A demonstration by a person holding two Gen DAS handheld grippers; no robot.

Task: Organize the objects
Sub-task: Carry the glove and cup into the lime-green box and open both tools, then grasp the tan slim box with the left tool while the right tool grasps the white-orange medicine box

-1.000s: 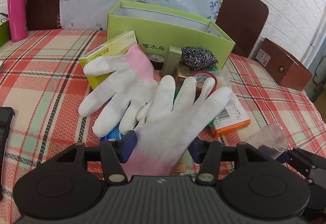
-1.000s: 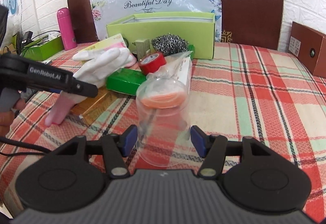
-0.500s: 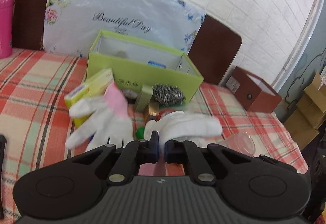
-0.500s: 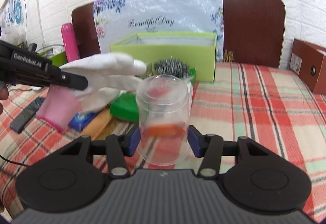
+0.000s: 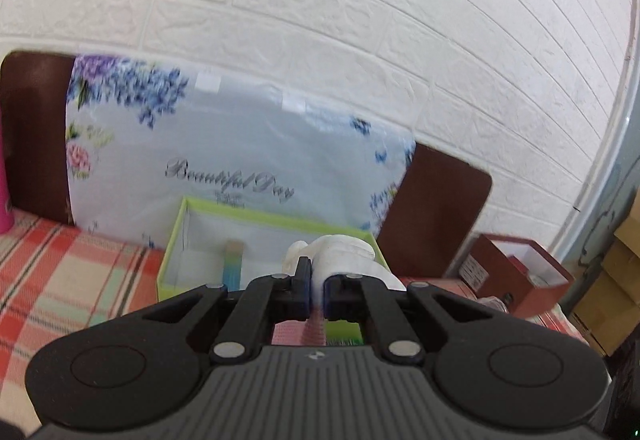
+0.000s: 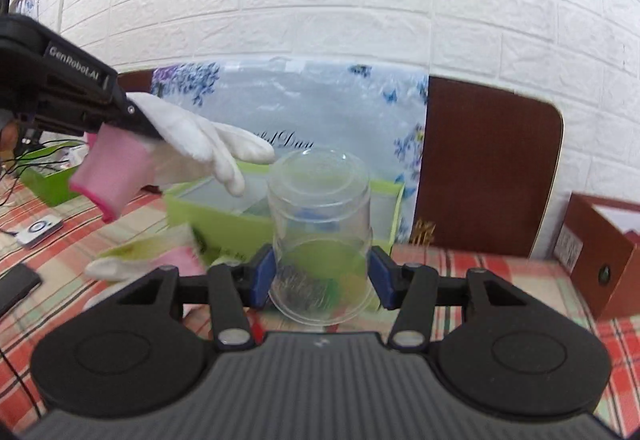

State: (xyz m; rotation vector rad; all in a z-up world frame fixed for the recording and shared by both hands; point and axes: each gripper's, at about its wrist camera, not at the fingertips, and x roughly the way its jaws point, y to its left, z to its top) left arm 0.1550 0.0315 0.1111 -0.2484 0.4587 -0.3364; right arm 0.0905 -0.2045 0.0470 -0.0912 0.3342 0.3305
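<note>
My left gripper (image 5: 316,282) is shut on a white glove (image 5: 340,252) near its pink cuff and holds it in the air over the open green box (image 5: 208,209). The right wrist view shows that gripper (image 6: 150,129) at the left, the glove (image 6: 192,143) hanging from it with fingers drooping towards the box (image 6: 224,228). My right gripper (image 6: 322,276) is shut on a clear plastic cup (image 6: 320,215), held upside down above the table in front of the box. A second white glove (image 6: 132,264) lies on the plaid cloth below.
A brown box (image 6: 600,252) stands at the right. A flowered plastic bag (image 5: 240,159) and a dark chair back (image 6: 488,167) rise behind the green box. At the left are a pink bottle (image 5: 5,199), a green tray (image 6: 44,179) and a black device (image 6: 16,284).
My left gripper shut on the glove and lifted it off the pile towards the green box. My right gripper tightened on the cup and raised it from the table.
</note>
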